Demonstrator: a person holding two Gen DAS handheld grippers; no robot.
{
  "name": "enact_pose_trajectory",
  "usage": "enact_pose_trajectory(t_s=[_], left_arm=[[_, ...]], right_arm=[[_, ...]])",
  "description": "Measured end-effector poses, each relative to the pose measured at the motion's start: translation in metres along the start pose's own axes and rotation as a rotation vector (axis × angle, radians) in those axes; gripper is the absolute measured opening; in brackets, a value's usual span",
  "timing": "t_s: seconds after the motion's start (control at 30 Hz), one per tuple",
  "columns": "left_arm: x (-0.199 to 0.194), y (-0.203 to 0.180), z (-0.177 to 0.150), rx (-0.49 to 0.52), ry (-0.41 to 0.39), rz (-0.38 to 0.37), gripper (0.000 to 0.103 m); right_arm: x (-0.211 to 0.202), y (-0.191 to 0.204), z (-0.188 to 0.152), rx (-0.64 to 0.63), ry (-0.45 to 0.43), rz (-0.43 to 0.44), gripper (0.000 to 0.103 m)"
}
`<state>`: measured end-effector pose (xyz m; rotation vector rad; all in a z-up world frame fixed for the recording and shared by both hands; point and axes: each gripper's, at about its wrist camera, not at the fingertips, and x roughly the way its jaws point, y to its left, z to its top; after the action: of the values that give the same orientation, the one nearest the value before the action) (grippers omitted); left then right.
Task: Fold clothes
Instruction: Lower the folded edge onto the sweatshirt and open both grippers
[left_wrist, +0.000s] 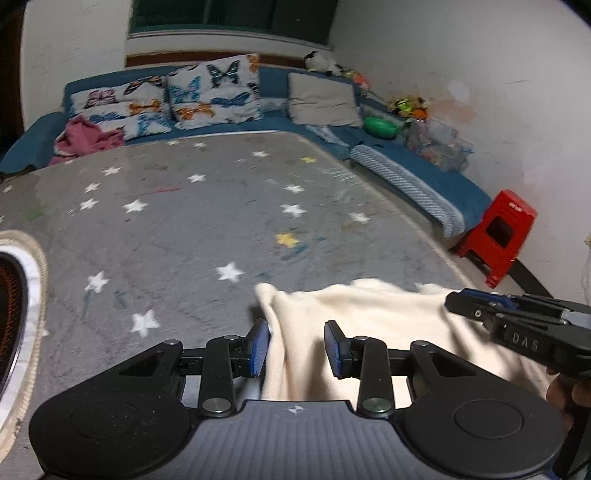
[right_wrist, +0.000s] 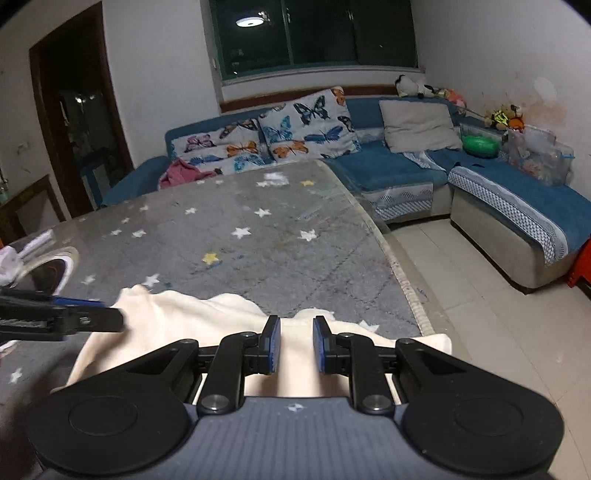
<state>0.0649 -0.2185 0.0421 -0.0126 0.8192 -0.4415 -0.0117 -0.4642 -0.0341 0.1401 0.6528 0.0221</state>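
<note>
Cream garment (left_wrist: 354, 325) spread at the near edge of the tabletop (left_wrist: 207, 221), over a grey star-printed cover, one side reaching toward the tabletop's right edge; probably laid flat there so that a fold can be made across clear surface ahead. Crumpled far border of the cloth raised in soft ridges, suggesting a fold not yet finished. Left hand-held gripper (left_wrist: 296, 349) poised at the garment's left edge, tilted downward: jaws parted a moderate way, left pad (left_wrist: 258, 347) just beyond the cloth's border over the grey cover, right pad (left_wrist: 334, 349) above the cream fabric, neither visibly pressing, so released rather than clamped. Right hand-held gripper (right_wrist: 295, 345) set over the garment's right portion, jaws narrower, a strip of cream fabric showing in the gap between the blue pads; cannot tell whether the cloth is pinched or merely lies beneath. In the left view the right hand-held gripper (left_wrist: 465, 304) seen from the side, low over the cloth, with fingers of a hand (left_wrist: 565, 397) behind it. Both tools stationed at opposite sides, likely to lift and carry two corners together. Blue sofa (right_wrist: 388, 166) with butterfly cushions well beyond.
</note>
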Motion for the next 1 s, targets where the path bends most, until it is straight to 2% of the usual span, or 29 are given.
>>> enact_pose_trajectory(t_s=[0.1, 0.27, 0.47, 0.57, 0.67, 0.73, 0.8, 0.87, 1.0], left_arm=[[0.004, 0.01, 0.0, -0.019, 0.012, 0.015, 0.036], [0.005, 0.017, 0.0, -0.034, 0.015, 0.012, 0.037], [0.007, 0.017, -0.002, -0.041, 0.023, 0.014, 0.038], [0.007, 0.019, -0.003, -0.045, 0.027, 0.017, 0.04], [0.005, 0.021, -0.003, -0.048, 0.027, 0.016, 0.042], [0.002, 0.022, -0.004, -0.051, 0.025, 0.019, 0.047], [-0.001, 0.024, -0.005, -0.059, 0.026, 0.02, 0.05], [-0.004, 0.025, -0.006, -0.064, 0.025, 0.021, 0.053], [-0.014, 0.024, -0.01, -0.062, 0.02, 0.017, 0.059]], right_arm=[[0.015, 0.001, -0.004, 0.007, 0.026, -0.018, 0.018], [0.015, 0.007, 0.001, -0.021, 0.015, -0.038, 0.018], [0.019, 0.034, 0.011, -0.069, 0.002, 0.026, 0.02], [0.031, 0.047, 0.01, -0.094, 0.016, 0.03, 0.028], [0.04, 0.054, 0.009, -0.115, 0.03, 0.017, 0.029], [0.036, 0.055, 0.009, -0.119, 0.026, 0.012, 0.03], [0.033, 0.056, 0.009, -0.123, 0.022, 0.008, 0.038], [0.028, 0.057, 0.009, -0.128, 0.017, 0.006, 0.039], [0.008, 0.06, 0.003, -0.129, 0.006, 0.018, 0.051]])
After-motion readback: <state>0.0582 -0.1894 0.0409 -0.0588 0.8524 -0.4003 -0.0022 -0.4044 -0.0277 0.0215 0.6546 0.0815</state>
